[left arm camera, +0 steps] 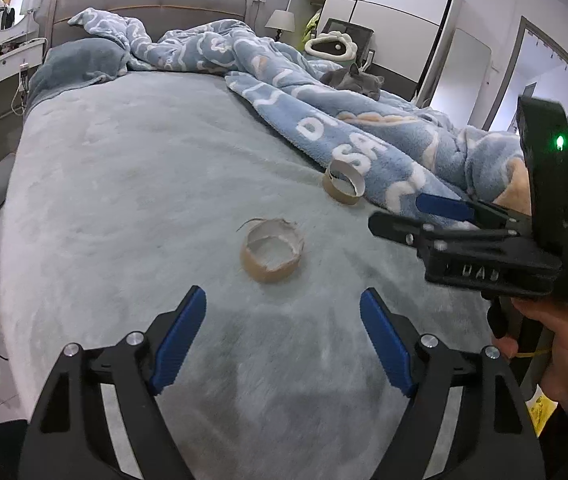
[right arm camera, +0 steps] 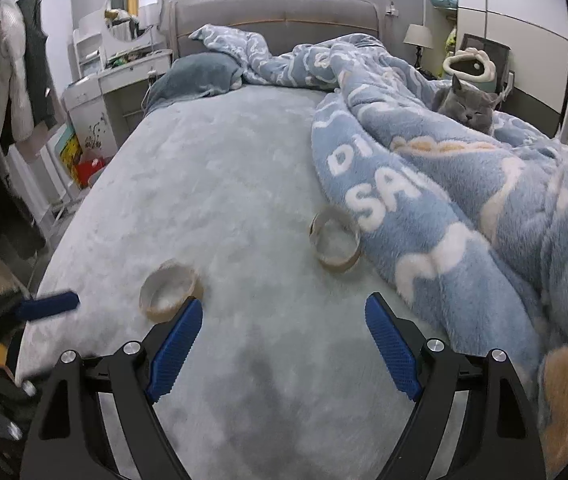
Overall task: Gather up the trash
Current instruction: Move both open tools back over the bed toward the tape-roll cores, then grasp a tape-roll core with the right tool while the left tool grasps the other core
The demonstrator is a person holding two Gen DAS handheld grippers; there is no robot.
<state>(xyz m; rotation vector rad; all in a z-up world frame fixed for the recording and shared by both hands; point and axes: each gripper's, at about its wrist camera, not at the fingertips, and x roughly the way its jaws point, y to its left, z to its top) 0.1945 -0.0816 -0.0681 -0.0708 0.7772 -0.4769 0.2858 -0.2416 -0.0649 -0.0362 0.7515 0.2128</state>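
Note:
Two brown cardboard tape cores lie on the pale blue-grey bed cover. The nearer core (left arm camera: pixel 271 254) (right arm camera: pixel 169 290) has a torn rim and sits just ahead of my left gripper (left arm camera: pixel 284 296), which is open with nothing between its pads. The farther core (left arm camera: pixel 344 184) (right arm camera: pixel 336 240) rests against the blanket's edge. My right gripper (right arm camera: pixel 284 304) is open and empty, with the farther core ahead of it and slightly right. In the left wrist view a hand (left arm camera: pixel 544 344) holds the right gripper (left arm camera: pixel 400 218) above the bed at the right. One blue left fingertip (right arm camera: pixel 49 306) shows at the right wrist view's left edge.
A rumpled blue fleece blanket (left arm camera: pixel 364 136) (right arm camera: pixel 444 184) covers the bed's right side, with a grey cat (left arm camera: pixel 354 80) (right arm camera: pixel 470 106) lying on it. A pillow (left arm camera: pixel 79 64) and padded headboard (left arm camera: pixel 151 4) are at the far end. A white dressing table (right arm camera: pixel 119 76) stands left of the bed.

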